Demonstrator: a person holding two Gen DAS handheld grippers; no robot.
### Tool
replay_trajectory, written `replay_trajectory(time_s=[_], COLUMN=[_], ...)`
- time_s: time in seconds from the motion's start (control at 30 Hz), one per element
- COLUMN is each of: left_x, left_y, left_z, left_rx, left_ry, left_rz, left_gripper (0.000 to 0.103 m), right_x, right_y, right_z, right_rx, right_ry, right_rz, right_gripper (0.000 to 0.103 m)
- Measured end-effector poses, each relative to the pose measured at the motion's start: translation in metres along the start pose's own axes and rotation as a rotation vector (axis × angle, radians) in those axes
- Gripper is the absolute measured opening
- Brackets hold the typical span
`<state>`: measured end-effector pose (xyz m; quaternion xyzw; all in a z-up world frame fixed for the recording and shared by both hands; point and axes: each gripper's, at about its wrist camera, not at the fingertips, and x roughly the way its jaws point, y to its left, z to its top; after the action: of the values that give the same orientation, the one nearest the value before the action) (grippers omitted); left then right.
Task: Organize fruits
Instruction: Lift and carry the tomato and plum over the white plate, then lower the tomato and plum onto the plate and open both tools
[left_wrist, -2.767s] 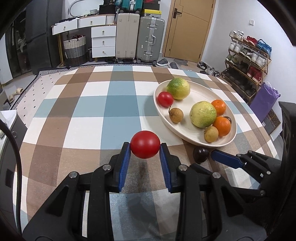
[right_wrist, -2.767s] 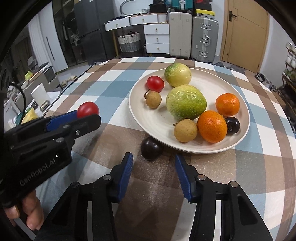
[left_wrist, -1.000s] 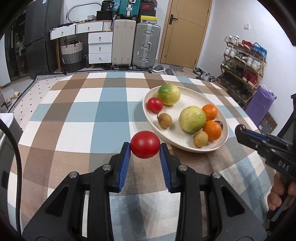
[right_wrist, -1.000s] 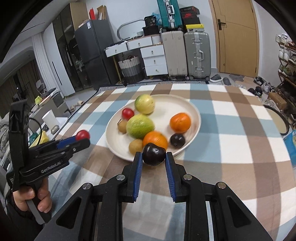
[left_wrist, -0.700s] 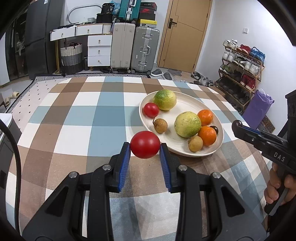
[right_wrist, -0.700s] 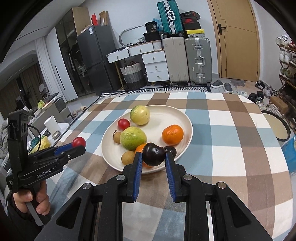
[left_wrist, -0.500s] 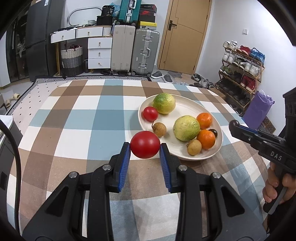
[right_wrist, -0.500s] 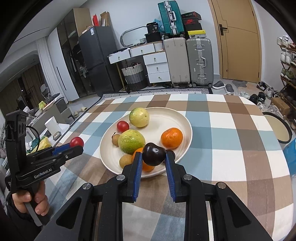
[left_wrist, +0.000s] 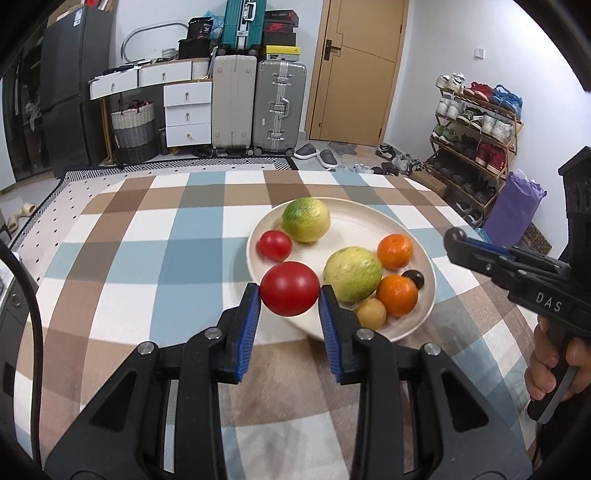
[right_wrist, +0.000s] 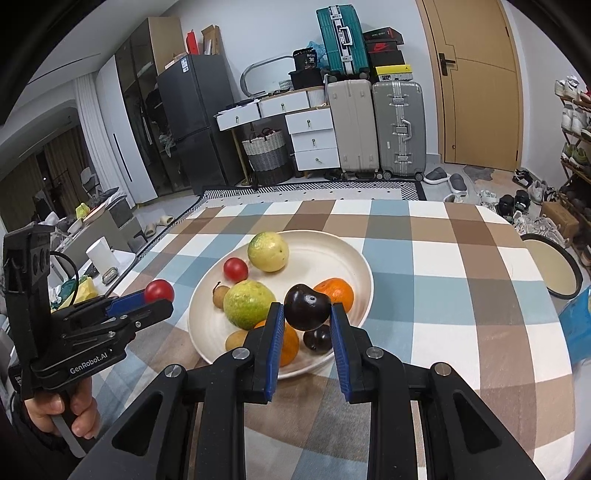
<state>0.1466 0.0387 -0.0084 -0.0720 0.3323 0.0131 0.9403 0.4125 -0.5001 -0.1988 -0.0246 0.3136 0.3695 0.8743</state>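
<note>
Fruit is carried in both grippers above the near side of the wide cream ceramic plate (right_wrist: 354, 258): the left gripper (left_wrist: 289, 308) is clamped on a smooth round red tomato (left_wrist: 289, 288), and the right gripper (right_wrist: 307, 325) is clamped on a glossy dark purple plum (right_wrist: 306, 306). The plate already holds two large yellow-green citrus fruits (left_wrist: 305, 219), two orange mandarins (left_wrist: 395, 251), a second red tomato, two small tan round fruits and a second dark plum, so free space remains mainly on its far right portion. Risks, as judged: both carried fruits are round and smooth and are gripped only at their sides, so a tilt or a loosened squeeze could let either slip; released from height, either could bounce off the plate, knock a resting fruit, or roll across the table. Simultaneous lowering could bring the two grippers into contact. The plate rests on a checked tablecloth (left_wrist: 140, 258) in blue, brown and white. Beyond the plate stand grey and beige hard-shell suitcases (right_wrist: 397, 129), white drawers, a woven basket, a dark refrigerator and a wooden door; a shoe rack (left_wrist: 476, 136) stands to the plate's right.
</note>
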Motion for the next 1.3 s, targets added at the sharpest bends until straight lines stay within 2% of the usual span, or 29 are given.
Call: replay_trajectory(time_s=[0.27,0.57,0.8,0.9,0.97,1.07,1.13,1.17,1.27,1.3], left_x=[0.017,0.018,0.019,0.018,0.016,0.012,0.005,0.002,-0.005,-0.007], left_y=[-0.008,-0.013,-0.013,-0.012,-0.010,-0.004,0.000,0.002,0.008,0.010], left_z=[0.006,0.004,0.001,0.000,-0.001,-0.004,-0.007,-0.008,-0.010,-0.010], left_rx=[0.003,0.035,0.040,0.031,0.021,-0.003,-0.015,-0.022,-0.043,-0.050], left_ry=[-0.012,-0.029,-0.026,-0.031,-0.028,-0.028,-0.044,-0.055,-0.074,-0.077], left_rz=[-0.023,-0.034,-0.031,-0.033,-0.034,-0.038,-0.036,-0.032,-0.029,-0.027], left_gripper=[0.029,0.029,0.029,0.030,0.035,0.058,0.079,0.082,0.088,0.096], right_x=[0.016,0.038,0.042,0.035,0.031,0.027,0.022,0.018,0.006,0.003], right_y=[0.003,0.012,0.011,0.010,0.009,0.007,0.004,0.003,0.001,-0.001], right_z=[0.008,-0.001,0.000,-0.001,-0.001,-0.002,-0.006,-0.008,-0.013,-0.015], right_rx=[-0.014,-0.051,-0.049,-0.043,-0.043,-0.046,-0.032,-0.028,-0.039,-0.036], right_ry=[0.016,0.053,0.036,0.006,-0.001,-0.020,-0.039,-0.053,-0.093,-0.103], right_rz=[0.017,0.015,0.020,0.021,0.025,-0.002,-0.009,-0.011,-0.025,-0.031], right_gripper=[0.026,0.026,0.027,0.042,0.046,0.054,0.083,0.089,0.096,0.102])
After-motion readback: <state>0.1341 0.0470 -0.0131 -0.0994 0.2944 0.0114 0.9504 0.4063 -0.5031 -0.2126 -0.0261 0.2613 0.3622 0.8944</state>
